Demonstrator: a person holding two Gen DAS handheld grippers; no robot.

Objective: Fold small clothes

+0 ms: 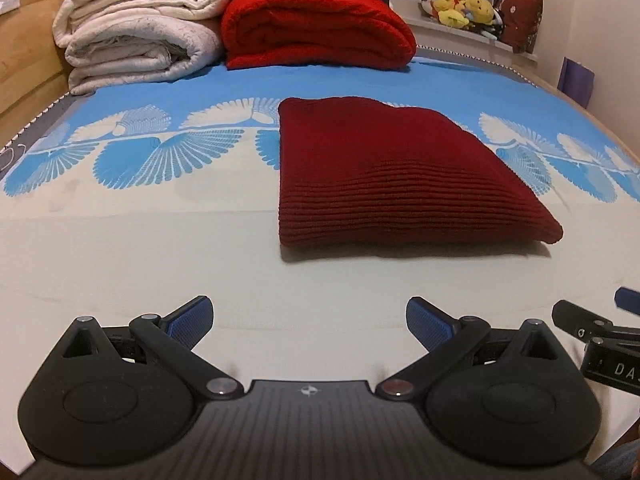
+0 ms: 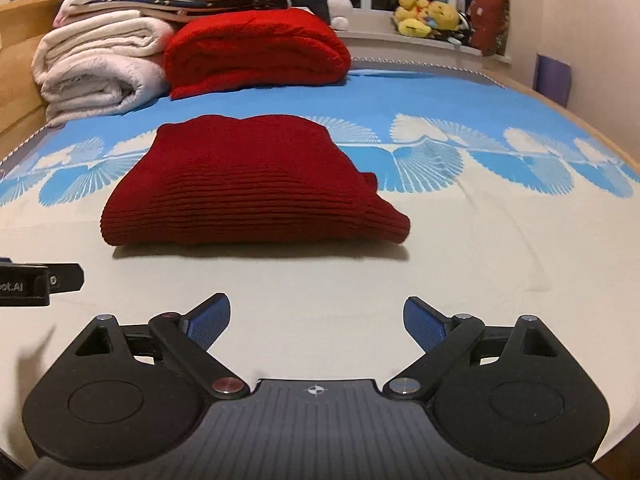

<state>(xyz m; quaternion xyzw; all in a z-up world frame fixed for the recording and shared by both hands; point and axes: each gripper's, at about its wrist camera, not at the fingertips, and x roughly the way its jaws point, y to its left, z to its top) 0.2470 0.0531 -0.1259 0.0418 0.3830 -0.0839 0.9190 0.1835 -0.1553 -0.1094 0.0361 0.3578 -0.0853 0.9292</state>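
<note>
A folded dark red ribbed knit garment [image 1: 396,176] lies flat on the bed sheet [image 1: 160,240], right of centre in the left wrist view, left of centre in the right. Left gripper [image 1: 309,320] at lower frame, fingers spread wide, nothing between them. Right gripper [image 2: 316,318] likewise wide and empty. Folded red blanket [image 2: 256,50] and white blankets [image 2: 96,76] stacked at upper left.
</note>
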